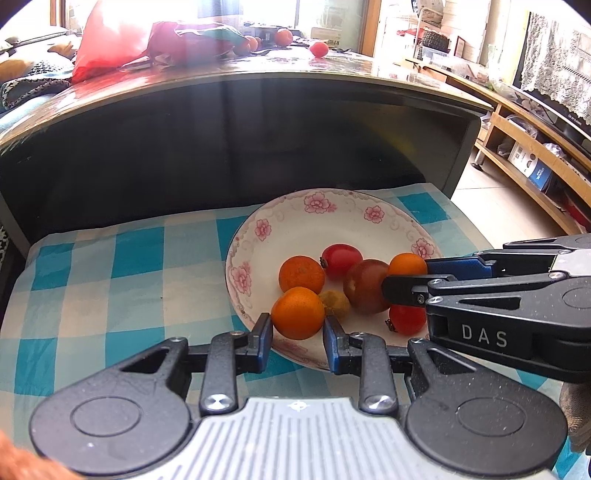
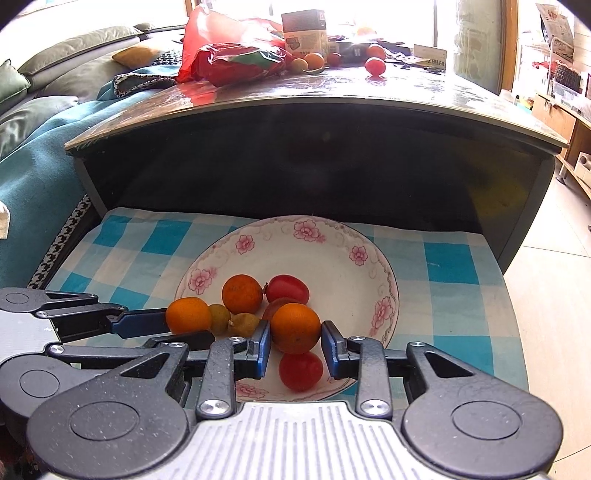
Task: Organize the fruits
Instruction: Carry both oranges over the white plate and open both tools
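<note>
A white flowered plate sits on a blue checked cloth and holds several small oranges, red tomatoes and a yellowish fruit. My left gripper has its jaws on both sides of an orange over the plate's near rim; it also shows in the right wrist view. My right gripper has its jaws around another orange, seen in the left wrist view, above a red tomato.
Behind the cloth stands a dark table with a red bag, a box and more loose fruit. A sofa is at the left, wooden shelving at the right.
</note>
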### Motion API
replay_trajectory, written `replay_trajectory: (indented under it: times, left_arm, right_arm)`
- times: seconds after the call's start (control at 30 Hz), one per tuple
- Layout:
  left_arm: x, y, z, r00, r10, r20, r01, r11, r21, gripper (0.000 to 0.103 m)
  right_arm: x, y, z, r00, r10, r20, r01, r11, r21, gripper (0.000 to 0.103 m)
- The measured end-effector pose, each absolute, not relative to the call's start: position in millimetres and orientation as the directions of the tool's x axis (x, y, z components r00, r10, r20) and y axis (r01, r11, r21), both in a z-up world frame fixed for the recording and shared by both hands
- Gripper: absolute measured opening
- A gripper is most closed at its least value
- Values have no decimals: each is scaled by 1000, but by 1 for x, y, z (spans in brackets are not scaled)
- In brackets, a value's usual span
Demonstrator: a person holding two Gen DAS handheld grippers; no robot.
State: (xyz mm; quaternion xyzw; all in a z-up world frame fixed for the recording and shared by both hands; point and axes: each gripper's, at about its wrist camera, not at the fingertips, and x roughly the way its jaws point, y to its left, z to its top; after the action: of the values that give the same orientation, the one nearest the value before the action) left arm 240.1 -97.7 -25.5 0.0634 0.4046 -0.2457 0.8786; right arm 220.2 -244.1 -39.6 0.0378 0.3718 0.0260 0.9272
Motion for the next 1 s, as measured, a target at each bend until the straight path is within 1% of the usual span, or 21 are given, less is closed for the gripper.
replay_trajectory:
  times: [0.43,1.0]
  left_arm:
    - [241,-95,-21,562,-383,-733,472,876,-95,39]
    - [241,-93,-17,560,-412,-719,478,869,-126,40]
  right_arm:
    - [219,-249,-38,730,68,-680,-5,996,94,37]
    - [216,-253,-32,740,75,-669,4,993,116,39]
